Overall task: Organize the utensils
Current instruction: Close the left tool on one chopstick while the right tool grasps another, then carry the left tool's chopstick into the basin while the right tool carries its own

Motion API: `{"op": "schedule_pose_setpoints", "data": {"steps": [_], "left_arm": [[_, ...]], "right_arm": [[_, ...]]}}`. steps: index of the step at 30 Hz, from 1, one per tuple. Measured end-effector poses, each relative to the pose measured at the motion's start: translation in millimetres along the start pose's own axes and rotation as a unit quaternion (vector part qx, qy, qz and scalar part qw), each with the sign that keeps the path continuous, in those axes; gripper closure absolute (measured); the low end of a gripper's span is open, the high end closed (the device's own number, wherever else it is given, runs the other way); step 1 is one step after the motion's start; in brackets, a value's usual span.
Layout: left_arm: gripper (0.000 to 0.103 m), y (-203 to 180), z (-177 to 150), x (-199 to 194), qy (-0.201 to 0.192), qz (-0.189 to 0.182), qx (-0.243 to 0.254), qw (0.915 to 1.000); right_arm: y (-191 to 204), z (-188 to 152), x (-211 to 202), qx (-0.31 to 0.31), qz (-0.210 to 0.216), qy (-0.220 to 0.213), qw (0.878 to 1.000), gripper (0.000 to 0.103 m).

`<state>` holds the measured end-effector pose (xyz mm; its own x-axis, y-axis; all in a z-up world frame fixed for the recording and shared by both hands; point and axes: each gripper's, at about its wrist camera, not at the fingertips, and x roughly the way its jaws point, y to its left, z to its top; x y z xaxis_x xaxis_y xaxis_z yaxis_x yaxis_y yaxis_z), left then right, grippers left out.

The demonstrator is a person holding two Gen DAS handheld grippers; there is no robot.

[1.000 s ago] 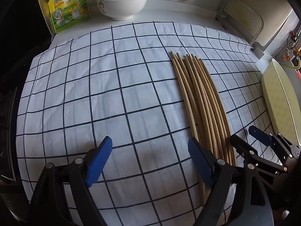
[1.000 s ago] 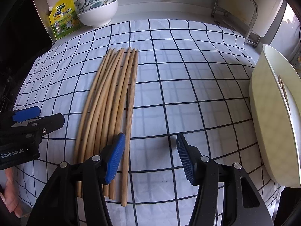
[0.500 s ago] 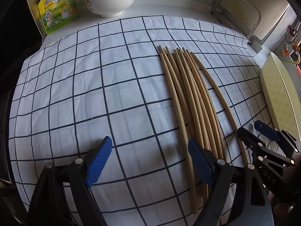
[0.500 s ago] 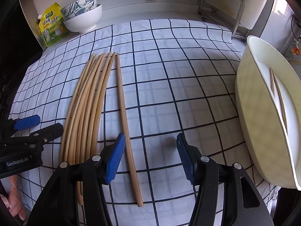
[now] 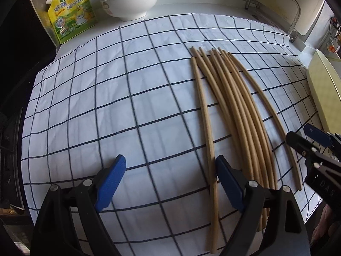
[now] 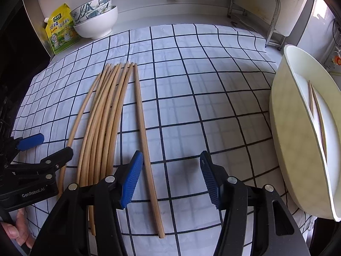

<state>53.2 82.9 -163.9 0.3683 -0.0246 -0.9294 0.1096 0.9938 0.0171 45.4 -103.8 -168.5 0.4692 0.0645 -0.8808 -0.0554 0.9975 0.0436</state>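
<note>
Several long wooden chopsticks (image 5: 240, 117) (image 6: 106, 117) lie in a bundle on the checked cloth (image 5: 106, 106). One chopstick (image 5: 202, 106) (image 6: 81, 115) lies apart on the bundle's left, another (image 6: 140, 117) (image 5: 266, 106) apart on its right. My left gripper (image 5: 170, 170) (image 6: 49, 149) hovers low with its jaws opening; the left loose chopstick runs just inside its right pad, unpressed. My right gripper (image 6: 170, 166) (image 5: 307, 136) is open, and the right loose chopstick passes between its jaws near the left pad. A cream tray (image 6: 287, 138) (image 5: 321, 89) at the right edge holds two chopsticks (image 6: 317, 115).
Stacked bowls (image 5: 130, 2) (image 6: 96, 23) and a yellow pouch (image 5: 70, 10) (image 6: 59, 29) stand at the back left. A metal rack (image 6: 253, 10) (image 5: 275, 6) stands at the back right. A person's fingers (image 6: 15, 232) show at the lower left.
The chopsticks were one tight bundle; first the rightmost was spread away, then the leftmost. Both grippers shifted slightly sideways along the near ends.
</note>
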Motion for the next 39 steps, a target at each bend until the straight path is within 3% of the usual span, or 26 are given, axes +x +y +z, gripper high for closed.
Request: {"op": "schedule_pose_setpoints", "data": {"steps": [9,11,14,16,17,19,20,21,22,31,39], "left_arm": [[0.015,-1,9,5,-0.010,-0.001,-0.011,0.9999],[0.019,-4,11,5,-0.015,-0.004,-0.008,0.9999],[0.031,-9,12,2,-0.021,-0.008,0.000,0.9997],[0.047,-11,12,0,-0.023,-0.012,0.006,0.9997],[0.051,-13,12,-2,-0.022,-0.015,0.011,0.9996],[0.073,-15,13,-3,-0.019,-0.021,0.018,0.9994],[0.080,-16,13,-4,-0.017,-0.024,0.020,0.9994],[0.093,-15,14,-4,-0.014,-0.030,0.019,0.9993],[0.096,-14,15,-3,-0.009,-0.038,0.017,0.9991],[0.096,-5,14,-11,0.025,-0.073,0.015,0.9969],[0.096,-13,26,-62,-0.006,-0.064,0.023,0.9977]], "right_arm": [[9,8,10,-0.026,-0.010,0.000,1.000,0.049],[13,8,13,-0.040,-0.018,-0.001,0.999,0.049],[15,7,13,-0.049,-0.019,-0.007,0.999,0.050],[15,7,13,-0.050,-0.011,-0.008,0.999,0.057],[14,7,13,-0.051,0.000,-0.007,0.999,0.064],[20,6,12,-0.060,0.007,-0.005,0.998,0.077],[21,7,12,-0.062,0.011,-0.004,0.998,0.091],[21,7,12,-0.060,0.012,-0.003,0.998,0.096],[21,8,12,-0.058,0.015,-0.001,0.998,0.096],[13,14,-1,-0.012,0.062,0.005,0.998,0.097],[1,23,-42,0.001,0.090,-0.022,0.996,0.097]]}}
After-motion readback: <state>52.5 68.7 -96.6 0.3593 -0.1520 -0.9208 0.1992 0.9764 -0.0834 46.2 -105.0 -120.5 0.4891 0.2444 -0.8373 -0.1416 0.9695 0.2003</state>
